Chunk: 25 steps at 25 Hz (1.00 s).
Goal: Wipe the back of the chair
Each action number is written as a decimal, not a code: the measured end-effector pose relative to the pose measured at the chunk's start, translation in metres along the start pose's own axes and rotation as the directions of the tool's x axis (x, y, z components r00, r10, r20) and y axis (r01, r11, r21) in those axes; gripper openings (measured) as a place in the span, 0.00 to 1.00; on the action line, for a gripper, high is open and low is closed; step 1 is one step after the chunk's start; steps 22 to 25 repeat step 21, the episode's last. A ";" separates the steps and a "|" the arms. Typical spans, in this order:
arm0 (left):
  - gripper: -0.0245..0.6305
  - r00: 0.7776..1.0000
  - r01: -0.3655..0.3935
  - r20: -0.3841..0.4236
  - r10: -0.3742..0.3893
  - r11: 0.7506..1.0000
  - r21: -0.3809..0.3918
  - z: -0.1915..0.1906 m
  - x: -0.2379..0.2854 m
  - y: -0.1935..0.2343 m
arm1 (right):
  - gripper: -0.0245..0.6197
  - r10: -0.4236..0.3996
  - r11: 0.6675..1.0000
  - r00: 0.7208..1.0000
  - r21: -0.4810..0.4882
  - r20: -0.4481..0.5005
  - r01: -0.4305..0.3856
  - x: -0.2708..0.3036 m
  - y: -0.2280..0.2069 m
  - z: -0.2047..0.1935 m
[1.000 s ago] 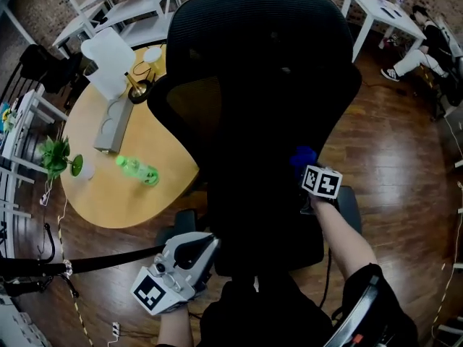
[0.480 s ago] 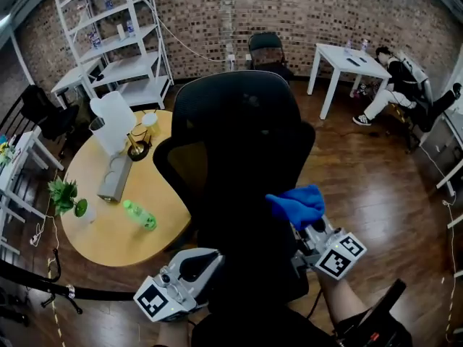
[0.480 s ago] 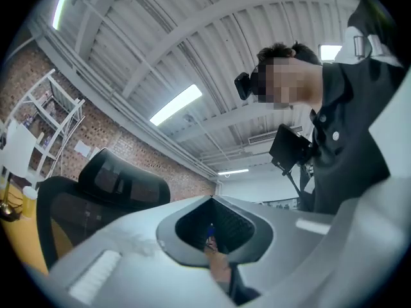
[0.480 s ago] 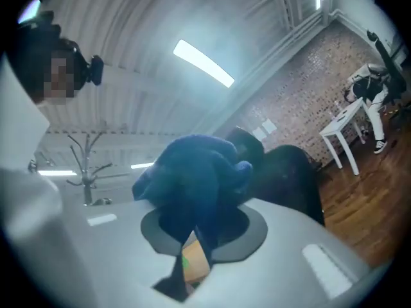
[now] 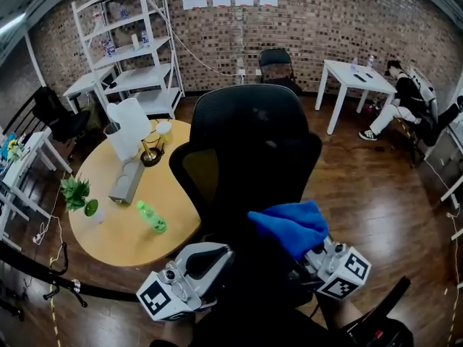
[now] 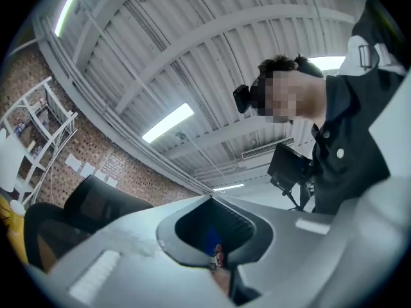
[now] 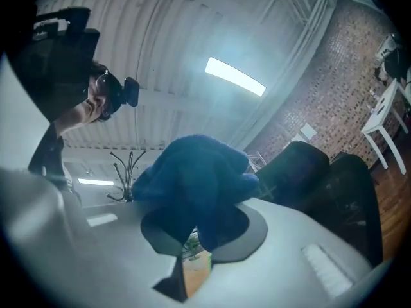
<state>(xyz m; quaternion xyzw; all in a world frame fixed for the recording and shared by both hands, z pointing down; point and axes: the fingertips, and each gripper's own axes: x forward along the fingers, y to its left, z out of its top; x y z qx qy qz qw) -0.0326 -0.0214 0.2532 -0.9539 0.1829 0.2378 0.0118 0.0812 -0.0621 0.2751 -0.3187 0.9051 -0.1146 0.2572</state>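
Observation:
A black mesh office chair (image 5: 249,157) stands right in front of me with its back facing me. My right gripper (image 5: 307,255) is low at the chair back's right side, shut on a bunched blue cloth (image 5: 289,226) that sticks up from its jaws. In the right gripper view the blue cloth (image 7: 192,172) fills the space above that gripper (image 7: 192,204), with the chair (image 7: 321,178) to the right. My left gripper (image 5: 199,266) hangs low at the left, pointing upward, its jaws together with nothing held. The left gripper view shows it (image 6: 210,201) aimed at the ceiling, the chair (image 6: 96,201) at lower left.
A round wooden table (image 5: 123,226) stands left of the chair with a green bottle (image 5: 152,217), a potted plant (image 5: 76,194) and a white jug (image 5: 130,129). A white shelf unit (image 5: 126,42), a folding chair (image 5: 275,63), a white table (image 5: 354,74) and a seated person (image 5: 409,96) are farther back.
The right gripper has come off the chair back and drawn toward me, turning upward with the cloth. The head view has tilted up, showing more of the room. The left gripper stayed low.

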 end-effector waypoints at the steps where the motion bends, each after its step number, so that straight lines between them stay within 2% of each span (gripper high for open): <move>1: 0.04 1.000 -0.007 0.000 0.007 1.000 0.002 0.001 -0.002 0.001 | 0.12 0.004 1.000 1.000 -0.005 0.001 -0.004 0.001 0.002 -0.001; 7: 0.04 0.999 -0.034 0.000 0.034 0.999 0.028 0.003 -0.009 0.006 | 0.12 -0.007 1.000 1.000 -0.031 -0.017 0.006 0.002 0.003 -0.005; 25: 0.04 1.000 -0.029 -0.006 0.030 0.999 0.043 0.001 0.001 -0.008 | 0.12 -0.018 0.998 0.999 -0.064 -0.026 0.016 -0.013 0.013 0.006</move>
